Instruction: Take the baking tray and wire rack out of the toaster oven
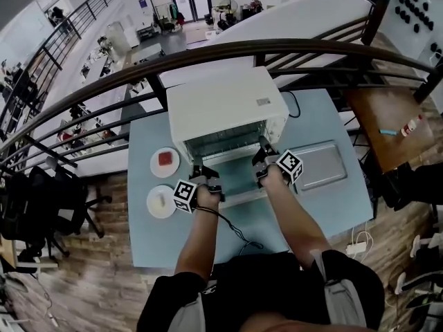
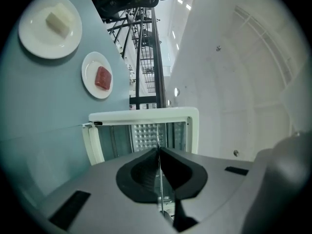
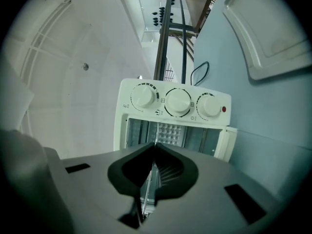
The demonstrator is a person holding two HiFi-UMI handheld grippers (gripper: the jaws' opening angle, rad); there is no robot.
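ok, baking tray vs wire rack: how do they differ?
The baking tray lies on the table right of the toaster oven; the wire rack is at the oven's mouth. Nothing touches the tray; left gripper and right gripper are shut on the rack. Tray is a solid sheet, rack thin wires. Both metal.

Lit bright & even from overhead, w/ extra daylight through windows far beyond left claw [image 2: 158, 150] & right claw [image 3: 155, 144]. Cast no hard shadows; only soft shade close under toaster oven [image 1: 225, 109] ahead of both claws, cavity dimmer than white shell. Bent hard by fisheye: railing [image 1: 208, 54] beyond claws bowed into arcs, corners of both gripper views gone black. Washed out pale on outer side of each claw. Blurred soft on grey claw bodies nearest lens; sharp farther ahead. Caught thin glint along wire rack [image 3: 147, 193] pinched btwn pads.
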